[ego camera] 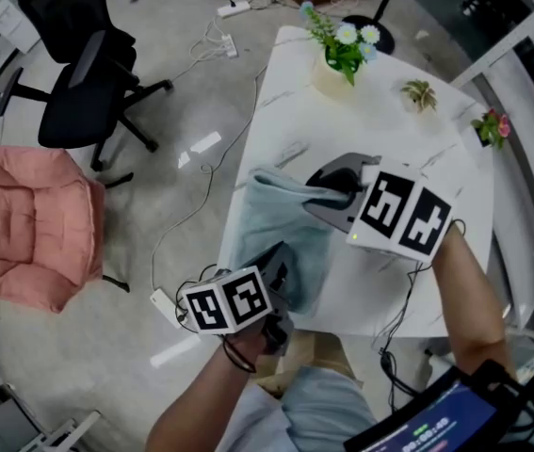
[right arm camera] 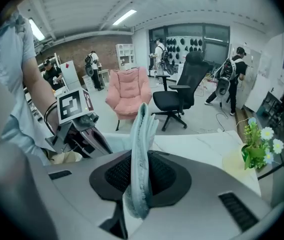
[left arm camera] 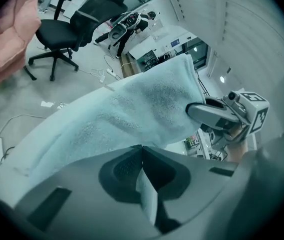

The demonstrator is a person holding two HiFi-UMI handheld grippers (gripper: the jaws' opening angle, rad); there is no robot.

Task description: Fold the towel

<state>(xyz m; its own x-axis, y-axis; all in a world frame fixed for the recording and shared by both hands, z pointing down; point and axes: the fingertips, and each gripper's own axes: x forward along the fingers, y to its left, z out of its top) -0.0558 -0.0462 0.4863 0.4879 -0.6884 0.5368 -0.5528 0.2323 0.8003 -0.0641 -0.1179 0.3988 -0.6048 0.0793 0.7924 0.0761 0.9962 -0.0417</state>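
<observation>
The towel (ego camera: 283, 222), pale blue terry with a nubbly pile, is hanging stretched between both grippers over the left part of the white marbled table (ego camera: 389, 144). The right gripper (right arm camera: 140, 181), tilting downward, is clamping a thick bunched fold. The left gripper (left arm camera: 142, 154) is pinching a thin edge, jaws almost together. In the head view, that gripper is covering the towel's near end.

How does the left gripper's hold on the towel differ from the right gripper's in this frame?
The left gripper pinches a thin edge of the towel, jaws nearly together; the right gripper clamps a thicker bunched fold, jaws slightly apart. Both are shut on the same towel.
</observation>
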